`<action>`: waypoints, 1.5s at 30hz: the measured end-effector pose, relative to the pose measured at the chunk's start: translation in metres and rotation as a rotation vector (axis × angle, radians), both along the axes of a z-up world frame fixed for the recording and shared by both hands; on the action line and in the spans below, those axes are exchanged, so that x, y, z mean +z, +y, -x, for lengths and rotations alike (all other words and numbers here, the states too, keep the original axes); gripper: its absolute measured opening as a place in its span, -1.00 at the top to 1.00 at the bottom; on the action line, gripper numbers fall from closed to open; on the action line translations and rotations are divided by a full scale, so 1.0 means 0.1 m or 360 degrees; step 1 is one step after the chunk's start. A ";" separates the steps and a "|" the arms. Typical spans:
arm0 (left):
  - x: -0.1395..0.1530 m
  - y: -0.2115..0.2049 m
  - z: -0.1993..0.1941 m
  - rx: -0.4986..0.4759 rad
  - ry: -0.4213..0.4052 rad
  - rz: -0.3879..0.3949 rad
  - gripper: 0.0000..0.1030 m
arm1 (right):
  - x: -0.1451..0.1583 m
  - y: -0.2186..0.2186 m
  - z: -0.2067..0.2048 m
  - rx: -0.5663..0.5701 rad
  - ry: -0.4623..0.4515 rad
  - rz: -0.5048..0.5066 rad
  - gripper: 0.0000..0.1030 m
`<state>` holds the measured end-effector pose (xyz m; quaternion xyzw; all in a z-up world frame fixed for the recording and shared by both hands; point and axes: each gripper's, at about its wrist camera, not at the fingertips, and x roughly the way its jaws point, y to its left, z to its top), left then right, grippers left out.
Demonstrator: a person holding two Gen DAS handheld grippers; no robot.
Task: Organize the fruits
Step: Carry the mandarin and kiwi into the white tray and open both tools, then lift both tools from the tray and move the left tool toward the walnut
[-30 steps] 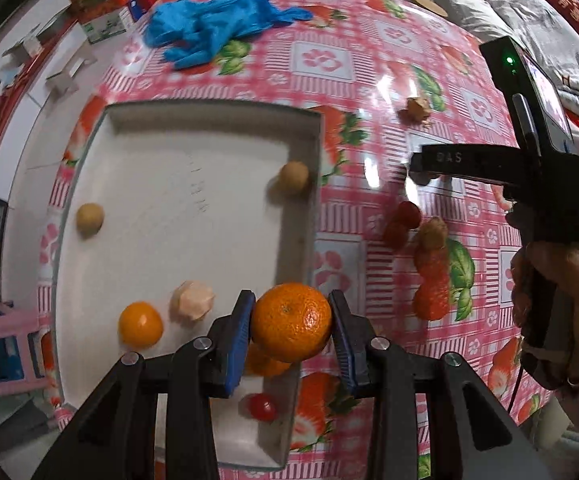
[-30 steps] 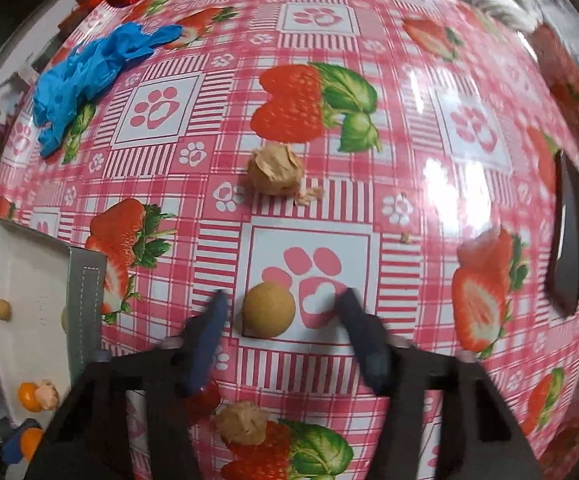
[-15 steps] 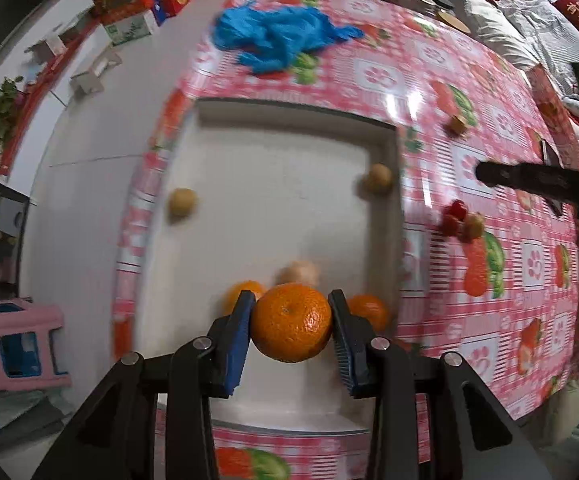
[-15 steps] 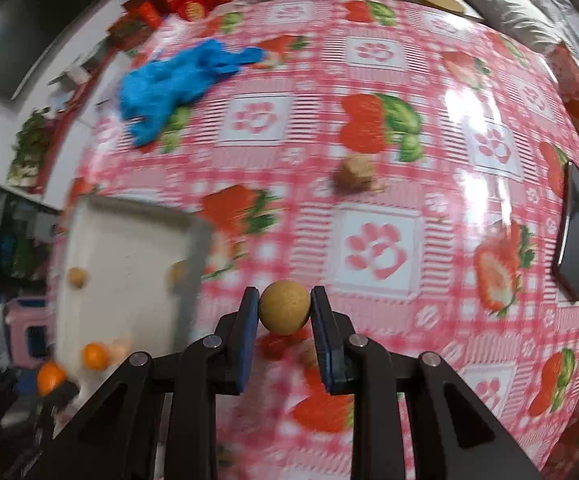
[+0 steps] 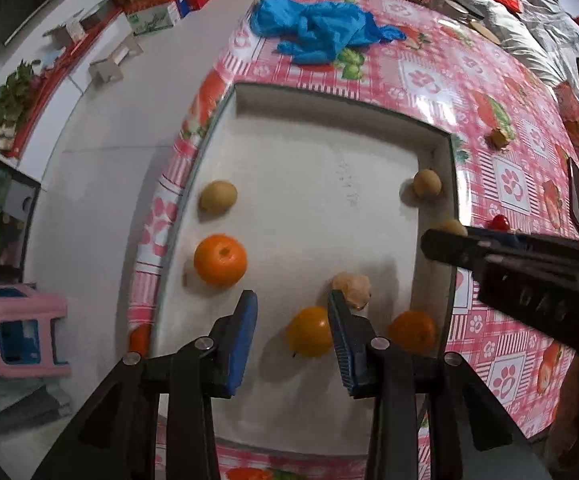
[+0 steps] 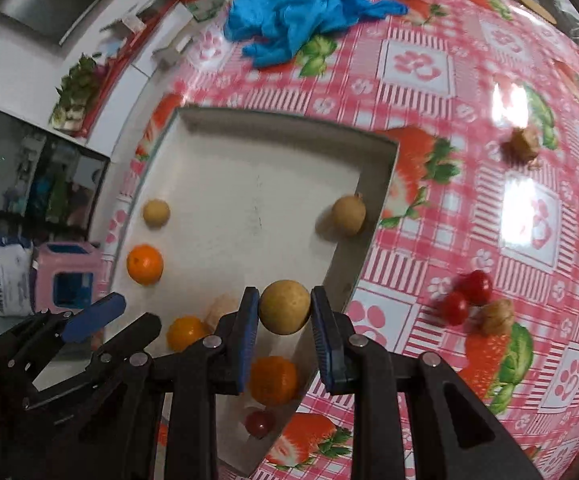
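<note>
A white tray point(image 5: 329, 128) lies on the strawberry tablecloth; it also shows in the right wrist view point(image 6: 373, 216). My left gripper point(image 5: 292, 338) is open and empty above the tray's near end. A mandarin point(image 5: 220, 259) sits at the tray's left side. Two more oranges point(image 5: 308, 336) point(image 5: 411, 330), a peeled fruit point(image 5: 352, 289) and two tan longans point(image 5: 218, 197) point(image 5: 426, 182) lie in the tray. My right gripper point(image 6: 284, 312) is shut on a tan longan point(image 6: 285, 306) above the tray's right wall.
On the cloth right of the tray lie two cherry tomatoes point(image 6: 467, 296), a walnut point(image 6: 497, 316) and a brown shell piece point(image 6: 524, 145). Blue gloves point(image 6: 301, 20) lie beyond the tray. A phone point(image 5: 577, 196) lies far right. The table edge is left of the tray.
My left gripper has opened and let go of the mandarin, which now lies at the tray's left side. My right gripper has carried the longan from the cloth to the tray's right wall.
</note>
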<state>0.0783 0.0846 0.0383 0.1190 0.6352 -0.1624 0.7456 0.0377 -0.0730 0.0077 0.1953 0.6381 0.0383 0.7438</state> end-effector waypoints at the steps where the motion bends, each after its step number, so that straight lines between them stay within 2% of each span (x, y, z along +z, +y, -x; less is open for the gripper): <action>1: -0.04 -0.01 0.00 0.0010 0.0014 0.0007 0.24 | -0.04 0.00 0.00 0.0006 0.0012 0.0007 0.46; 12: -0.13 0.06 0.02 0.0049 0.0044 0.0024 0.24 | -0.18 0.03 0.02 0.0040 0.0081 0.0026 0.44; 13: -0.14 0.04 0.03 0.0046 0.0039 0.0010 0.19 | -0.19 0.04 0.02 0.0045 0.0093 0.0014 0.37; 14: -0.14 0.03 0.03 0.0044 0.0034 -0.0004 0.00 | -0.20 0.04 0.02 0.0044 0.0093 -0.0010 0.29; 15: -0.14 0.02 0.04 0.0044 0.0027 -0.0026 -0.14 | -0.19 0.04 0.01 0.0043 0.0086 -0.0033 0.04; 16: -0.14 0.01 0.05 0.0045 0.0015 -0.0037 -0.39 | -0.17 0.05 0.00 0.0044 0.0072 -0.0069 -0.29; 18: -0.10 0.00 0.07 0.0046 -0.0018 -0.0039 -0.45 | -0.09 0.07 0.01 0.0052 0.0023 -0.0106 -0.60; 20: -0.08 -0.02 0.08 0.0029 -0.0024 -0.0055 -0.45 | 0.02 0.09 0.01 0.0066 -0.0015 -0.0045 -0.61; 22: -0.08 -0.05 0.09 0.0021 -0.0012 -0.0076 -0.45 | 0.08 0.05 0.03 0.0045 -0.0029 -0.0057 -0.61; 26: -0.12 -0.12 0.08 0.0003 0.0085 -0.0108 -0.45 | 0.14 -0.14 0.13 -0.0030 -0.0021 -0.0021 -0.65; 29: -0.14 -0.19 0.11 -0.0009 0.0074 -0.0163 -0.45 | 0.16 -0.29 0.24 -0.0097 -0.0001 -0.0003 -0.66; 31: -0.15 -0.27 0.13 -0.0038 0.0066 -0.0190 -0.45 | 0.16 -0.41 0.33 -0.0138 0.0014 0.0014 -0.74; 32: -0.15 -0.31 0.15 -0.0054 0.0064 -0.0195 -0.48 | 0.16 -0.48 0.38 -0.0164 0.0021 0.0029 -0.75; 33: -0.15 -0.34 0.16 -0.0065 0.0062 -0.0203 -0.60 | 0.15 -0.52 0.42 -0.0185 0.0025 0.0041 -0.75; 34: -0.15 -0.38 0.17 -0.0078 0.0056 -0.0213 -0.96 | 0.14 -0.58 0.46 -0.0208 0.0032 0.0054 -0.75; 35: -0.14 -0.42 0.19 -0.0090 0.0037 -0.0219 -1.00 | 0.13 -0.66 0.52 -0.0242 0.0043 0.0068 -0.75; 39: -0.15 -0.54 0.24 -0.0137 0.0038 -0.0248 -1.00 | 0.04 -0.87 0.68 -0.0343 0.0085 0.0087 -0.78; 41: -0.15 -0.59 0.26 -0.0150 0.0044 -0.0255 -1.00 | -0.01 -0.96 0.76 -0.0391 0.0112 0.0111 -0.97; 42: -0.15 -0.61 0.27 -0.0158 0.0042 -0.0259 -1.00 | -0.03 -1.00 0.79 -0.0409 0.0120 0.0124 -1.00; 45: -0.13 -0.70 0.32 -0.0190 0.0044 -0.0259 -1.00 | -0.08 -1.10 0.88 -0.0442 0.0137 0.0148 -1.00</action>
